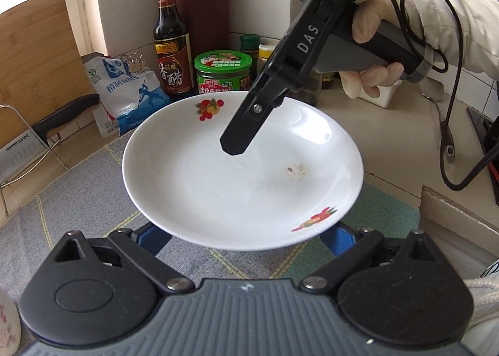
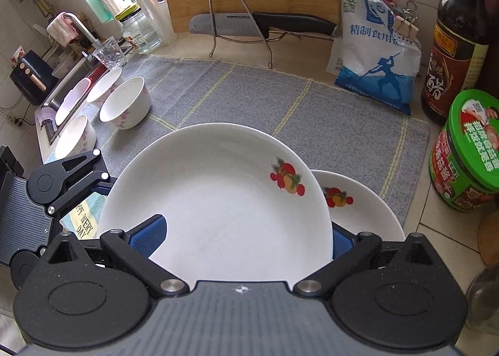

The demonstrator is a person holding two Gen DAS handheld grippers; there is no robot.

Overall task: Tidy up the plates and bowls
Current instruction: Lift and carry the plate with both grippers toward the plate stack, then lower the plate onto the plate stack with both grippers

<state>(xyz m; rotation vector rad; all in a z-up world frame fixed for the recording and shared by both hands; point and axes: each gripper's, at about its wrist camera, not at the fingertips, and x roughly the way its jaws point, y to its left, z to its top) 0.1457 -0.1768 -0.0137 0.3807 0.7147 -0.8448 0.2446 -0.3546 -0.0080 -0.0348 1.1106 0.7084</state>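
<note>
Fingers (image 2: 149, 236) of my right gripper (image 2: 241, 239), with their blue pads, sit on either side of the near rim of a white plate (image 2: 218, 200) with fruit prints; the plate passes between them, one pad over its inner face and the other behind its rim, but I cannot tell whether they actually pinch it. Just beyond the right-hand finger a second fruit-print plate (image 2: 361, 209) lies partly under the first, on the grey cloth (image 2: 280, 100) covering the surface. Far ahead and to the left of these fingers stand white bowls (image 2: 124, 103) with pink flowers, grouped near the sink edge.

From my left gripper (image 1: 246, 236), I see the same plate (image 1: 218, 181) above its spread fingers (image 1: 338, 239); whether they touch it is hidden by the rim. My right gripper (image 1: 234, 147) comes in from above, held by a gloved hand (image 1: 371, 53). Beyond the plate stand a vinegar bottle (image 1: 171, 44), a green-lidded jar (image 1: 223, 70) and a salt bag (image 1: 131, 90)
</note>
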